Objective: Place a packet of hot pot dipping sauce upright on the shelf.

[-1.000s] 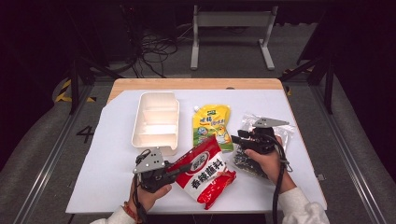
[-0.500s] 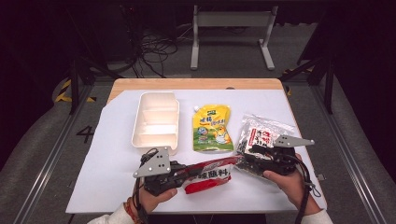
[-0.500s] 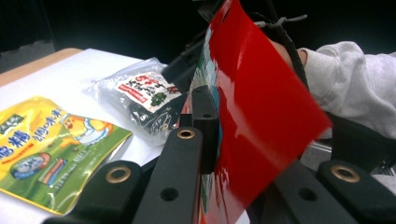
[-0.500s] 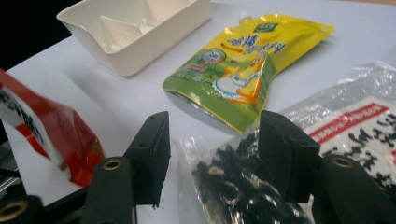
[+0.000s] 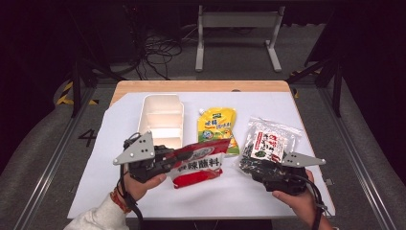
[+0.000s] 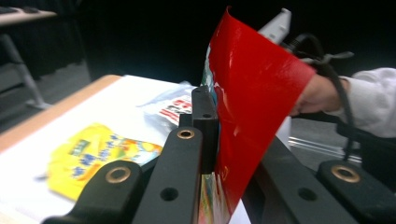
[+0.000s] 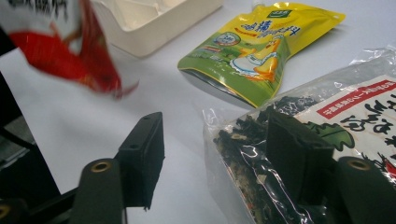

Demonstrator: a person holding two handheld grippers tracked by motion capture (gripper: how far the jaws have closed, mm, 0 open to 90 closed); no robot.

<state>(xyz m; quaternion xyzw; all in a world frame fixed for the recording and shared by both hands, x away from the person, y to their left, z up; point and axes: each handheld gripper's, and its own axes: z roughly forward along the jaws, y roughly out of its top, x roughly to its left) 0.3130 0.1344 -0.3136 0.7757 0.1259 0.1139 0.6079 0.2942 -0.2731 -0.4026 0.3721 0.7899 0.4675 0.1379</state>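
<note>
Your left gripper (image 5: 168, 160) is clamped on the red sachet (image 5: 201, 163), held off the desk (image 5: 110, 143). Your right gripper (image 5: 261, 167) has just been opening, released beside the seaweed bag (image 5: 268, 143).

We see the white worktop (image 5: 95, 182) evenly lit from above, while the floor and background around it fall to near black. Shadows beneath the packets on the worktop are soft and short. In the left gripper view, glare streaks the red pouch (image 6: 252, 116); the yellow pouch (image 6: 93, 156) behind it is out of focus. In the right gripper view, the red pouch (image 7: 60, 42) is motion-blurred.
</note>
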